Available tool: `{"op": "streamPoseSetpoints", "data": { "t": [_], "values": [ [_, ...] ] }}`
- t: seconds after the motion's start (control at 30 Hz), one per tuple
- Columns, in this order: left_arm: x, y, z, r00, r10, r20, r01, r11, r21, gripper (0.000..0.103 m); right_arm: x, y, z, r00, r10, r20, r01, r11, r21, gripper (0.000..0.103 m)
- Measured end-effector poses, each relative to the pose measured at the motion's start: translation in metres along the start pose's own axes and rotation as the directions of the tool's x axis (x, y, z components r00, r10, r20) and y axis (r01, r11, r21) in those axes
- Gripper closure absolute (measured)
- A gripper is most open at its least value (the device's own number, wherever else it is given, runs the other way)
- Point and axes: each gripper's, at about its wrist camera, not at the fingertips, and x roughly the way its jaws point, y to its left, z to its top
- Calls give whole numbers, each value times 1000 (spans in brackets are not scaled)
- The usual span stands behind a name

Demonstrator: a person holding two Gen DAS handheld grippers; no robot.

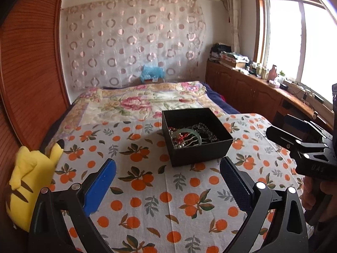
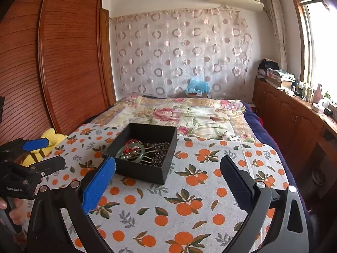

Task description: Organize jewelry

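- The jewelry lay all together inside the black box, which stood open on the orange-print cloth at the near end of the bed. We saw no piece on the cloth outside the box.
- In the box we could tell a pale green bangle, red beads, some silvery beads and a dark beaded strand, all lying mixed and partly over each other.
- This picture fitted two stages: the pieces already gathered into the box, or the pieces waiting in it to be sorted. We could not decide between them, so we name no move.
- In our judgement, any grasp here would need care: the strands were tangled, so lifting one piece could drag its neighbours, and the bangle looked smooth and could slip between the pads.
- The box looked light, so in our view it could slide on the soft cloth if it was pushed from one side.
- The left hand-held gripper hovered near the box's near wall, a little above the cloth, with its fingers spread wide and nothing between them.
- The right hand-held gripper hovered to the right and near side of the box, also spread wide and empty, pointing toward the far end of the bed.
- A yellow plush toy lay at the left edge of the cloth, well apart from the box.
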Motion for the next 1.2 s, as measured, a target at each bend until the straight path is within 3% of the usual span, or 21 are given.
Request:
{"op": "streamPoseSetpoints", "data": {
  "t": [0.37, 1.2],
  "values": [
    [-22, -3, -1, 998, 37, 58, -37, 999, -9, 8, -28, 2, -6, 999, -9, 48, 7, 1000, 30, 3],
    [-27, -6, 0, 998, 33, 62, -33, 999, -11, 8, -31, -2, -8, 999, -15, 48, 13, 999, 41, 3]
  ]
}}
